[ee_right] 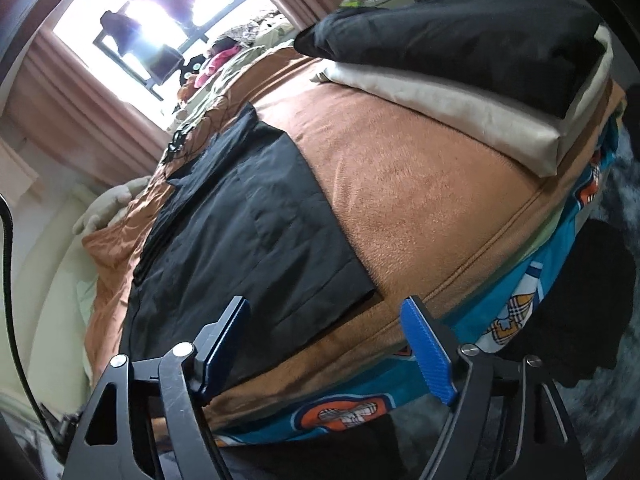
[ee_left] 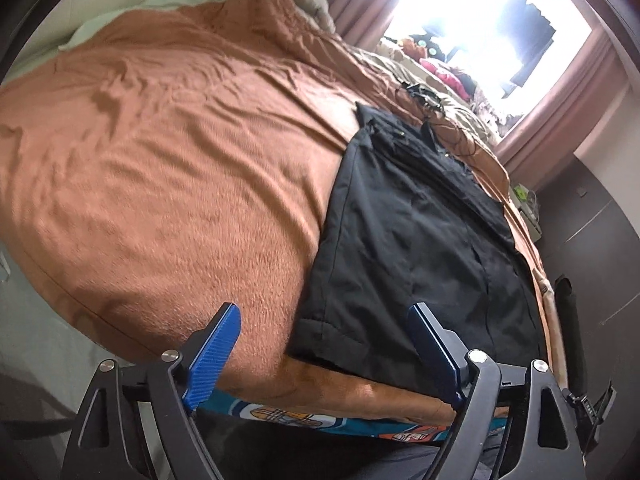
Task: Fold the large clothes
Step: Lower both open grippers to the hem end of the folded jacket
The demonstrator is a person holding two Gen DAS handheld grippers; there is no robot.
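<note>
A large black garment (ee_left: 420, 216) lies spread flat on the orange blanket (ee_left: 168, 168) of a bed, its near hem at the bed's front edge. My left gripper (ee_left: 324, 312) hovers over the garment's near left corner, jaws apart, blue pads (ee_left: 216, 348) clear of the cloth. In the right wrist view the same black garment (ee_right: 240, 232) runs away from me, and my right gripper (ee_right: 326, 304) stands open over its near right corner. Nothing is pinched in either gripper.
A stack of folded clothes, black (ee_right: 460, 40) on cream (ee_right: 460, 112), sits at the bed's right end. A patterned teal sheet (ee_right: 520, 312) hangs below the blanket. A bright window (ee_left: 480, 24) with pink curtains lies beyond, with cluttered bedding and cables (ee_left: 424, 96) near it.
</note>
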